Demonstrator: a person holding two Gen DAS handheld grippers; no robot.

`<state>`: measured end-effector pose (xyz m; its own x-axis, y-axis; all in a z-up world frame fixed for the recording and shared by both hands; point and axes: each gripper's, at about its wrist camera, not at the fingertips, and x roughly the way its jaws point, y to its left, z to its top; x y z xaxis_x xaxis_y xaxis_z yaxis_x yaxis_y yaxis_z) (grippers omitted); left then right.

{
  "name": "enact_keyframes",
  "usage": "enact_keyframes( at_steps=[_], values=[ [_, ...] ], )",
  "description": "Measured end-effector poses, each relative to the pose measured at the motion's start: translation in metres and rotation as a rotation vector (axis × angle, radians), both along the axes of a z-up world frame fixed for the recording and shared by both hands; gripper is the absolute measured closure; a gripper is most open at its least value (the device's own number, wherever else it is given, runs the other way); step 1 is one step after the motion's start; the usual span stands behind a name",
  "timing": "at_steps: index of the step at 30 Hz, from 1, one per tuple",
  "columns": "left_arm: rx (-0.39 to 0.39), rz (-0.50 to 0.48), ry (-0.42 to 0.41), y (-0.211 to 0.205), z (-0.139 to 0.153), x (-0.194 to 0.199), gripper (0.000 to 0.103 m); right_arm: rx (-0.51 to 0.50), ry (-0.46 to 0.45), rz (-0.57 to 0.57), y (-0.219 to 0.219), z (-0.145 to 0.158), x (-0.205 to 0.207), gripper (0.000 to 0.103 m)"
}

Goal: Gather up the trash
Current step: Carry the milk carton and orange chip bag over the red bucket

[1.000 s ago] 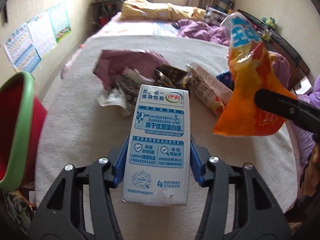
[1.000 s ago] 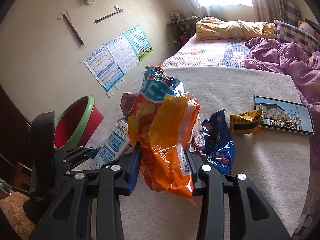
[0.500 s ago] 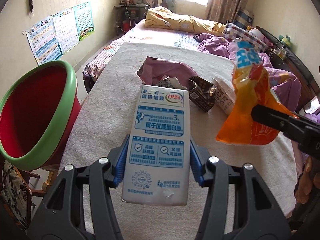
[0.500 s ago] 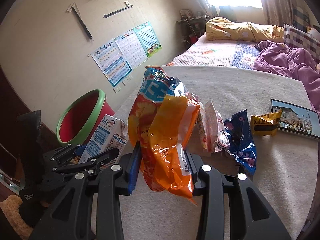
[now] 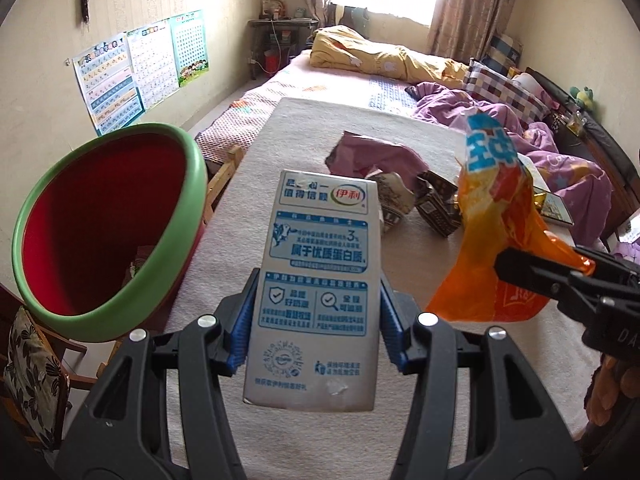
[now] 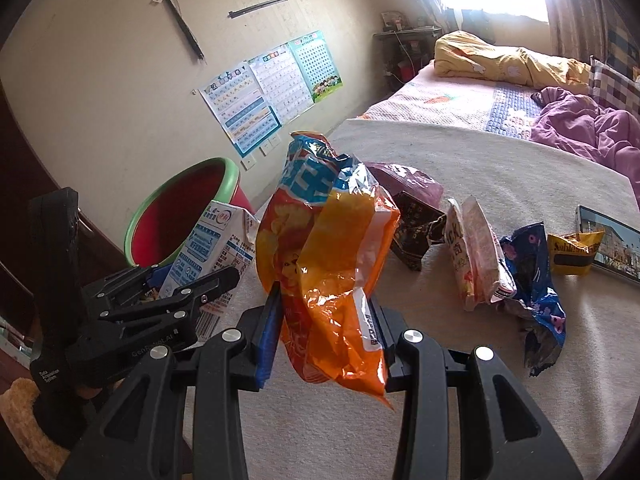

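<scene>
A beige blanket-covered bed (image 5: 320, 132) fills the room, with a red bin with a green rim (image 5: 108, 220) just beside its left edge. The right gripper (image 6: 326, 320) clamps an orange chip bag (image 6: 332, 264), lifted above the blanket. The left gripper (image 5: 316, 320) clamps a white-and-blue milk carton (image 5: 320, 280) near the bin's rim. A purple wrapper (image 5: 372, 156), dark carton (image 6: 416, 232), blue wrapper (image 6: 536, 272) and yellow packet (image 6: 572, 252) lie on the blanket.
</scene>
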<state>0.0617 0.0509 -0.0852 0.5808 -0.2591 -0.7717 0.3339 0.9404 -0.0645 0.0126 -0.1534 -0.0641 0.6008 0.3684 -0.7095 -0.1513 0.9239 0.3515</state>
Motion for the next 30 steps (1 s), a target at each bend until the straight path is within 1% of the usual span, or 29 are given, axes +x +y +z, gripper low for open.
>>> enact_keyframes(
  at_steps=[6,17,24,30],
  values=[
    [-0.003,0.014,0.002,0.015,-0.002,0.001,0.052,-0.002,0.011,0.016,0.013,-0.003,0.004,0.066],
    [-0.017,0.031,-0.023,0.04,0.005,0.005,0.052,-0.016,0.012,0.036,0.034,-0.003,0.009,0.066],
    [-0.019,0.01,-0.02,0.046,0.002,0.007,0.052,-0.028,0.027,0.034,0.044,-0.006,0.012,0.066],
    [-0.019,-0.002,-0.036,0.053,0.007,0.014,0.052,-0.035,0.022,0.027,0.054,-0.004,0.017,0.065]
  ],
)
